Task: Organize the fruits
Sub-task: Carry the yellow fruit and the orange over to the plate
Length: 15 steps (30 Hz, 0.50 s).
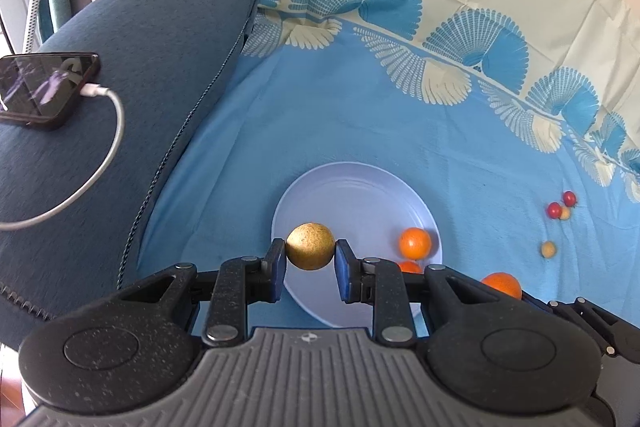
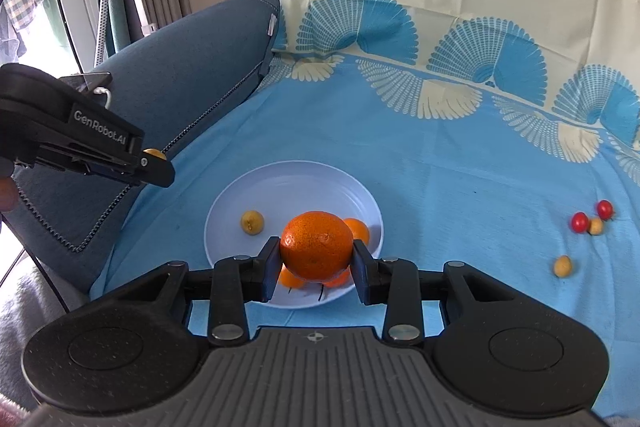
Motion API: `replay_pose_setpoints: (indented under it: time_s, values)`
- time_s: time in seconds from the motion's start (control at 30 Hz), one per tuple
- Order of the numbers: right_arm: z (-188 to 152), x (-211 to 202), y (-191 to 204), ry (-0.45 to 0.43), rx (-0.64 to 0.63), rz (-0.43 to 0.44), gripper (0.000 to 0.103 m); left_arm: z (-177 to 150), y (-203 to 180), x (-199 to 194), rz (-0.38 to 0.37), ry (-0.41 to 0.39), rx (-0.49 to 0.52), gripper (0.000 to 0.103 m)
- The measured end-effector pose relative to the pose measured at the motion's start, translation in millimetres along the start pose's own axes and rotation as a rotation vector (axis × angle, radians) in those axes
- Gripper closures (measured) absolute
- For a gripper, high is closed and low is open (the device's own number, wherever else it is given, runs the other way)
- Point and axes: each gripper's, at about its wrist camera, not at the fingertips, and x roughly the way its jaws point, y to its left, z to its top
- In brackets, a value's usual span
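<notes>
Small firm yellow fruit (image 1: 310,246) clamped in left tongs (image 1: 310,255), heavier orange (image 2: 316,249) clamped across its middle in right tongs (image 2: 316,259); both judged rigid, prone to rolling.

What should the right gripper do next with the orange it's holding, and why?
Probably lower it a little further and let go over the plate. The right gripper is shut on the orange above the plate, where other oranges and a small yellow fruit already lie.
</notes>
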Motion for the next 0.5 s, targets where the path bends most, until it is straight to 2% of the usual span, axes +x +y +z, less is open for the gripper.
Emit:
replay_pose_setpoints:
  time_s: [0.5]
  values:
    - [8.9,58.6,-1.9,0.061,-0.023,0.012,0.065,15.4,0.3,62.4,0.037,0.063,0.018,0.075]
